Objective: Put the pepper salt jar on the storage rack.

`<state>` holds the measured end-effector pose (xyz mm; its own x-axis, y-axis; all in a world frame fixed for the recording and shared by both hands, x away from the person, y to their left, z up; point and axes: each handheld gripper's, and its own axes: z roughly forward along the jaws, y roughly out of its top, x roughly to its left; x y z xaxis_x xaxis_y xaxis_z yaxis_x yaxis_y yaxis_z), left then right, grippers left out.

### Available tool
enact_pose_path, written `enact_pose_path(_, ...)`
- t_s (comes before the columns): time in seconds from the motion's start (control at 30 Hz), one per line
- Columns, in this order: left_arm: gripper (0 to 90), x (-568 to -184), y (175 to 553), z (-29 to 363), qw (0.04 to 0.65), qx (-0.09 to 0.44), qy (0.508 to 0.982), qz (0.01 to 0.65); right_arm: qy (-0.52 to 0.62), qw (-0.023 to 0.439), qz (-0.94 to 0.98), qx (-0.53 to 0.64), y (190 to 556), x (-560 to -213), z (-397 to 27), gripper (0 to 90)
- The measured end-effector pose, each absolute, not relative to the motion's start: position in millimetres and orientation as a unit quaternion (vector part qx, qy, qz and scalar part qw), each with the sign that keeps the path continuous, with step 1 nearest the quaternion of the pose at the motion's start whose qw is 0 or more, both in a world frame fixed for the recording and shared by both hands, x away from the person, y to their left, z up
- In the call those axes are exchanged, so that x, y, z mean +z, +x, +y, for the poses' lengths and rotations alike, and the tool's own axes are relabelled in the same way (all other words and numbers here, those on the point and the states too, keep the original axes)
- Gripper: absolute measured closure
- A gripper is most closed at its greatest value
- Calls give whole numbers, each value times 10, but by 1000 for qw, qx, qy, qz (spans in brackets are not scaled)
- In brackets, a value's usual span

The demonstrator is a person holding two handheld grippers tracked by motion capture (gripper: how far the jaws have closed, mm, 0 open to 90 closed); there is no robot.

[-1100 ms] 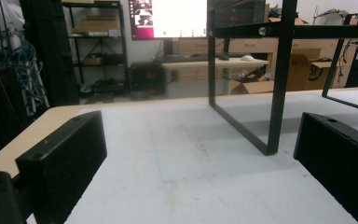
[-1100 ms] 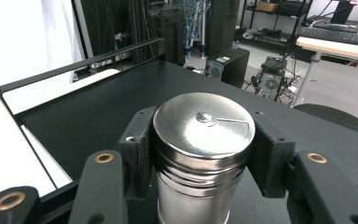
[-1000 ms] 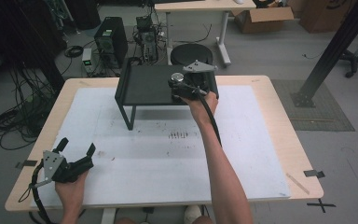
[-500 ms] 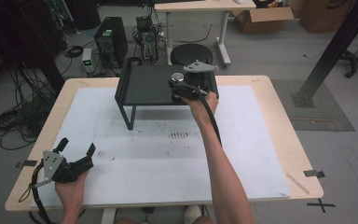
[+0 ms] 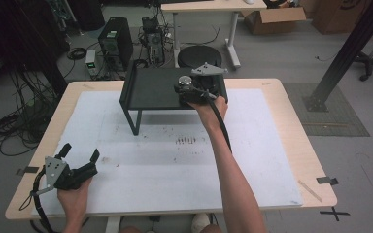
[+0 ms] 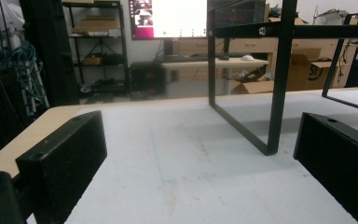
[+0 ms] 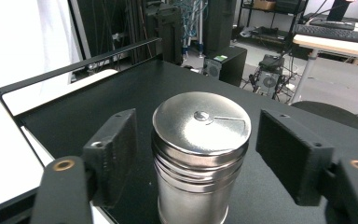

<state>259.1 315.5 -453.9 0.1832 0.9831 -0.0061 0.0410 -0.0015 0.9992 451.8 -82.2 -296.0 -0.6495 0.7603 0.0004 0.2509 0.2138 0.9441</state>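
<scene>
Table [image 5: 272, 145] space is lying broad and white across the near half, its wooden edges showing on every side, while a black raised shelf [image 5: 150, 92] on thin legs is standing toward the far edge, with open room beneath it and to its left. The person's right arm is stretching long and straight from the near edge up to the shelf top, the right gripper [image 5: 194, 90] reaching level over the shelf's right part. Its jaws have just been opening and are now standing apart on either side of a metal shaker tin [image 7: 200, 158], pads clear of its ribbed wall. The tin is standing upright on the shelf's black top, between the jaws, its shiny lid facing up. The left gripper [image 5: 80, 162] is resting low at the table's near left corner, well apart from the shelf, jaws spread wide with nothing between them, pointing toward the shelf's legs.
</scene>
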Motion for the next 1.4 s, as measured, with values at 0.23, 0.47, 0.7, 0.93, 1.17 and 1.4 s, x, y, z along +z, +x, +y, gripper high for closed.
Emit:
enact_pose_path(0.23, 29, -4539, 2589, 3156, 535, 442, 553, 462, 352, 230, 738, 528, 4531, -2964, -822, 61)
enact_pose_path(0.47, 29, -4539, 2589, 3155, 535, 442, 553, 462, 358, 230, 735, 528, 4517, -2972, -816, 0)
enact_pose_path(0.7, 29, -4539, 2589, 3155, 534, 442, 553, 462, 351, 236, 736, 529, 4459, -2927, -839, 0)
enact_pose_path(0.93, 29, -4539, 2590, 3154, 535, 442, 553, 462, 344, 251, 735, 528, 4345, -2837, -895, 0)
enact_pose_path(1.17, 29, -4539, 2591, 3154, 534, 441, 554, 462, 343, 260, 729, 532, 4220, -2793, -990, 1)
enact_pose_path(1.4, 29, -4539, 2590, 3153, 534, 442, 554, 461, 346, 273, 723, 533, 4034, -2795, -1160, 1)
